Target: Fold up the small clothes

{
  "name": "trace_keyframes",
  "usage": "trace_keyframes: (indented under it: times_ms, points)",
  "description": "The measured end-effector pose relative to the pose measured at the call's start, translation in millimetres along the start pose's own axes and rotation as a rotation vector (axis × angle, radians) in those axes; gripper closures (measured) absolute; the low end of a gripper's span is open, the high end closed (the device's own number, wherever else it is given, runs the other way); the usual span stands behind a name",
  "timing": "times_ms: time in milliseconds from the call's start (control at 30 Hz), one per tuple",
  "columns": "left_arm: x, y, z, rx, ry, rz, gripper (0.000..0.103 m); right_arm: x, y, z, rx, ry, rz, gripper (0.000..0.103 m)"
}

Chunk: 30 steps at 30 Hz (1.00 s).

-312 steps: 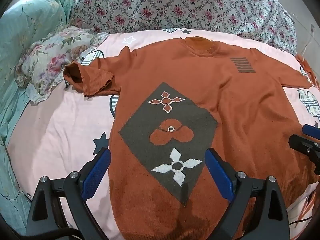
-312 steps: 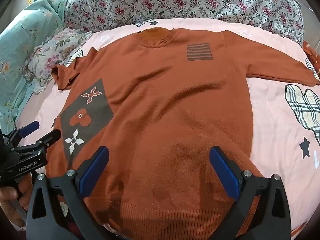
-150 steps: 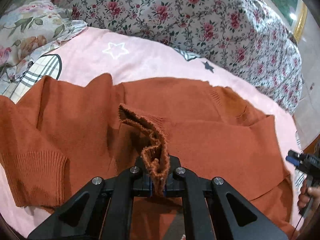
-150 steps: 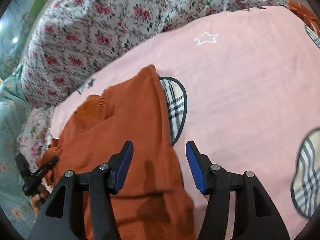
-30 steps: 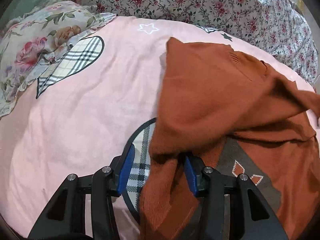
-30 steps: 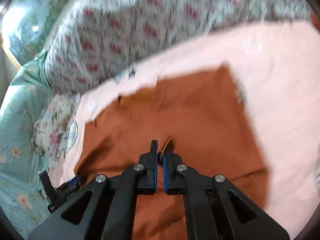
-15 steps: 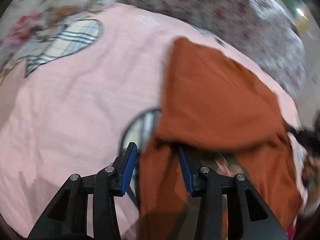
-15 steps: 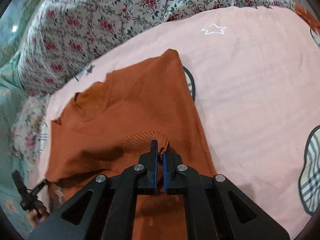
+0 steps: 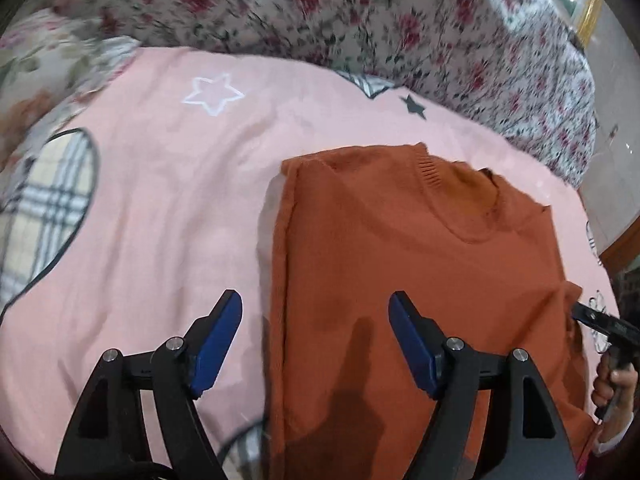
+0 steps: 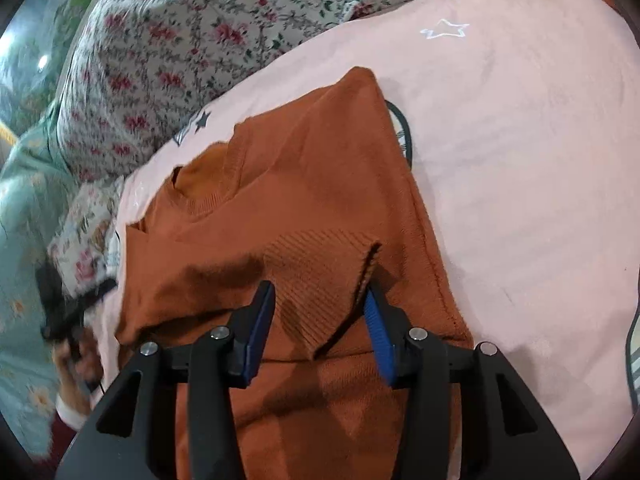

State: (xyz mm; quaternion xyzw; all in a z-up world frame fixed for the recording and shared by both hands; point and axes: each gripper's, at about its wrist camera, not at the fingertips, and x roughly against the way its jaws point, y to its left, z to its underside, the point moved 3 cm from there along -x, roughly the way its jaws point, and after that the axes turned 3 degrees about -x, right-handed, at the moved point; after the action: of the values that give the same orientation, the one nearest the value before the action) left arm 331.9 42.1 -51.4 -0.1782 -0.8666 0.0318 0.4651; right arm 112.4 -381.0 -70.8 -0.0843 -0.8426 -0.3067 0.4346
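Observation:
An orange knit sweater [image 9: 416, 264] lies on the pink bed sheet [image 9: 160, 208] with both sides folded in and its neck toward the quilt. It also shows in the right wrist view [image 10: 320, 208]. My left gripper [image 9: 314, 336] is open and empty over the sweater's left folded edge. My right gripper [image 10: 318, 320] is open, and the ribbed sleeve cuff [image 10: 320, 272] lies loose on the sweater just ahead of its blue pads. The right gripper also shows at the right edge of the left wrist view [image 9: 592, 320].
A floral quilt [image 9: 360, 20] is heaped along the far edge of the bed. A flowered pillow [image 10: 88, 236] and teal bedding [image 10: 24, 216] lie on the left. The sheet has plaid heart prints [image 9: 48, 204] and stars.
My right gripper has opened and let go of the sleeve cuff, which now lies on the sweater. My left gripper has opened wider and moved up along the left fold.

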Motion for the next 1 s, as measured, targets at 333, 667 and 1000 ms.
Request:
trace_keyframes:
  times_ms: [333,667,1000]
  points:
    - [-25,0,-8,0.010,-0.050,-0.080,0.091,-7,19,-7,0.078,0.007,-0.010,0.093]
    - [-18,20,1,0.092,-0.081,-0.044,0.091,31,8,-15,0.179,-0.041,-0.019,0.094]
    - [-20,28,1,0.126,-0.068,-0.016,0.091,8,-5,-5,0.168,0.069,0.083,0.091]
